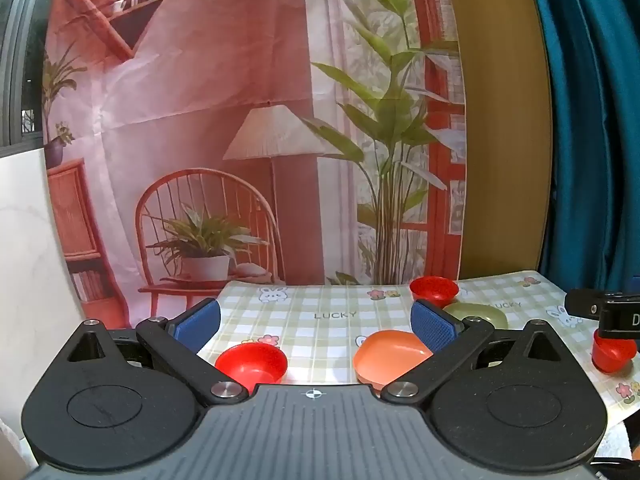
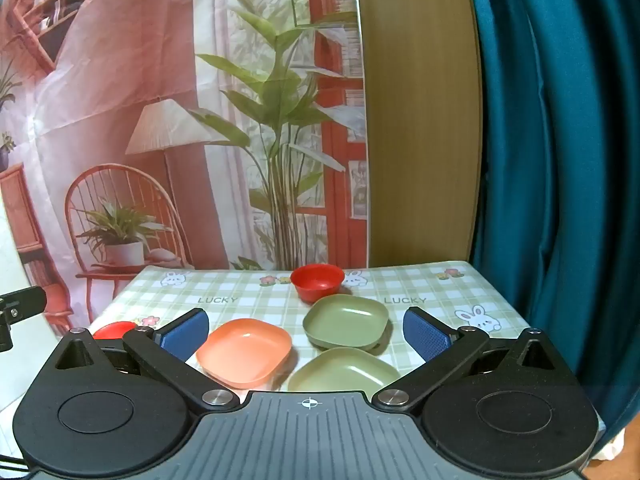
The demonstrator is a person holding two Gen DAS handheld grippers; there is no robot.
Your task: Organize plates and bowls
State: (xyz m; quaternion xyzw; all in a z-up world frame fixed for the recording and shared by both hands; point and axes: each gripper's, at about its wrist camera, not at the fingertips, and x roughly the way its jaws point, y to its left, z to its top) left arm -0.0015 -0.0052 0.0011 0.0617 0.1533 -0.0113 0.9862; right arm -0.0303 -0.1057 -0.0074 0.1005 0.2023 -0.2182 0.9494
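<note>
On the checked tablecloth (image 2: pixel 248 296) lie an orange square plate (image 2: pixel 245 351), a green plate (image 2: pixel 346 322) behind it and a second green plate (image 2: pixel 344 372) at the front. A red bowl (image 2: pixel 317 281) stands at the back, another red bowl (image 2: pixel 114 330) at the left. My right gripper (image 2: pixel 306 334) is open above the plates, holding nothing. In the left wrist view, my left gripper (image 1: pixel 316 326) is open and empty over the cloth, between a red bowl (image 1: pixel 252 364) and the orange plate (image 1: pixel 390 356). Further red bowls stand at the back (image 1: pixel 434 290) and far right (image 1: pixel 614 354), where the right gripper's body partly covers one.
A printed backdrop (image 1: pixel 240 120) hangs behind the table. A wooden panel (image 2: pixel 420 120) and a teal curtain (image 2: pixel 560 160) stand to the right. The table's left edge (image 2: pixel 116 300) drops off beside the red bowl. Part of the left gripper (image 2: pixel 20 308) shows at the far left.
</note>
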